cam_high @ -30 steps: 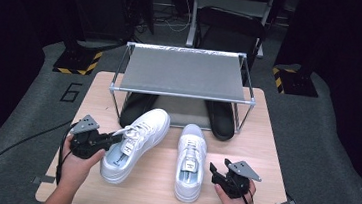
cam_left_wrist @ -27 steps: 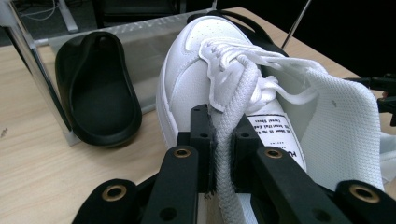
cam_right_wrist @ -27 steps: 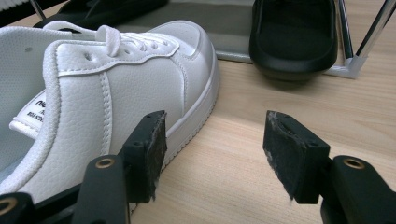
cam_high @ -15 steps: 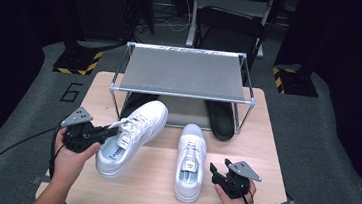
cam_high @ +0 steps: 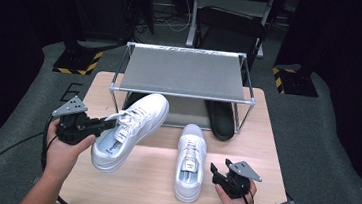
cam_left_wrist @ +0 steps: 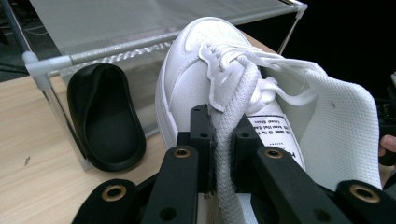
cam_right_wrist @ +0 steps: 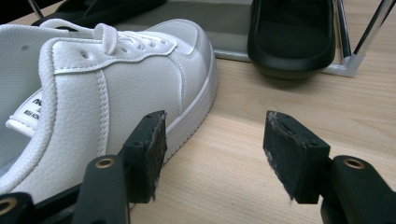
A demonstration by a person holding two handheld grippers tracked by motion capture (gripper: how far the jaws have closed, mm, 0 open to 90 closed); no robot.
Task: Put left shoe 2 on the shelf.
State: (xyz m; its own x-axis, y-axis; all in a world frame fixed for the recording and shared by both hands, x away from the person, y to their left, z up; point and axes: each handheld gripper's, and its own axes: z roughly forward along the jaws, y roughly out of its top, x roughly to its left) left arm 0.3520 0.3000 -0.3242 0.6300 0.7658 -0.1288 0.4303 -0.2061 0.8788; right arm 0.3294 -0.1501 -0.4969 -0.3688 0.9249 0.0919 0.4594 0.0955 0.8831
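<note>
Left claw point(cam_high: 108, 123) clamped on the collar of the left sneaker point(cam_high: 131, 127), toe tilted toward the rack point(cam_high: 184, 74). Right claw point(cam_high: 216, 171) open, empty, just beside the right sneaker point(cam_high: 190, 160) in front of the rack.

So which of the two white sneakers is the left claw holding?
The left-hand sneaker, angled toward the rack: the left claw is shut on its collar. The other sneaker lies flat, ungripped, beside the open right claw.

Black hand-held grippers, bare forearms

Each gripper, left point(cam_high: 108, 123) and right point(cam_high: 214, 170), was black with brass-ringed screw holes, worn dark pads point(cam_right_wrist: 289, 149), a grey triangular plate and a trailing black cable.
</note>
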